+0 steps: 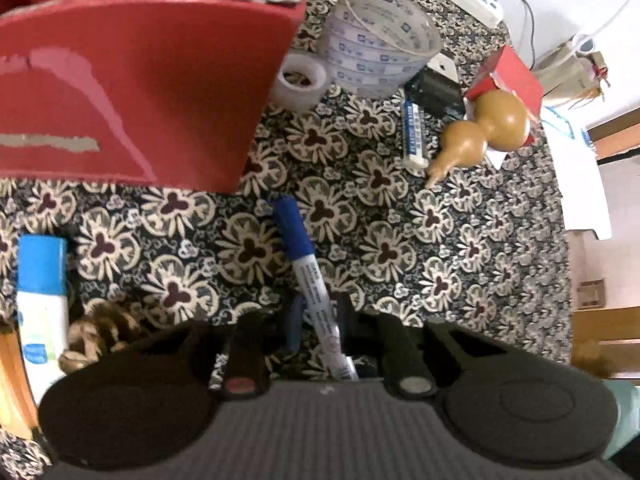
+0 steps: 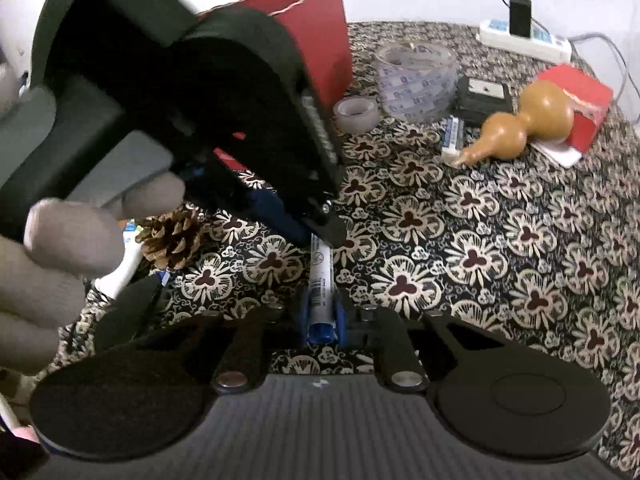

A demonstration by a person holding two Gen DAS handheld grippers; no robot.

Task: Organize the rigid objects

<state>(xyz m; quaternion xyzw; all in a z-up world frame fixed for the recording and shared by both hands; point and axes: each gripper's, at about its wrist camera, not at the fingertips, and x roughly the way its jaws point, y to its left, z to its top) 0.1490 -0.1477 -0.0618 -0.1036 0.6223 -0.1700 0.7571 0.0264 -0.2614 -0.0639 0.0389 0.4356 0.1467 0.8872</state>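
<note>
— Just below the red box (image 1: 132, 80), in the left wrist view, what is held?
— A marker (image 1: 310, 280), stiff, light and slick; its barrel is clamped by the left gripper (image 1: 316, 320), jaws nearly closed.

— Below that box in the right wrist view?
— The marker's other end is pinched by the right gripper (image 2: 322, 312), jaws narrowed; mid-barrel holds seem safest.

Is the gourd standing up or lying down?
Lying down: the gourd rests on its side on the tablecloth, its stem pointing left.

The box (image 1: 132, 84) is red. The pen (image 1: 308, 276) is white with a blue cap. The gourd (image 1: 484, 128) is tan. The tablecloth (image 1: 400, 240) has black and cream flowers.
</note>
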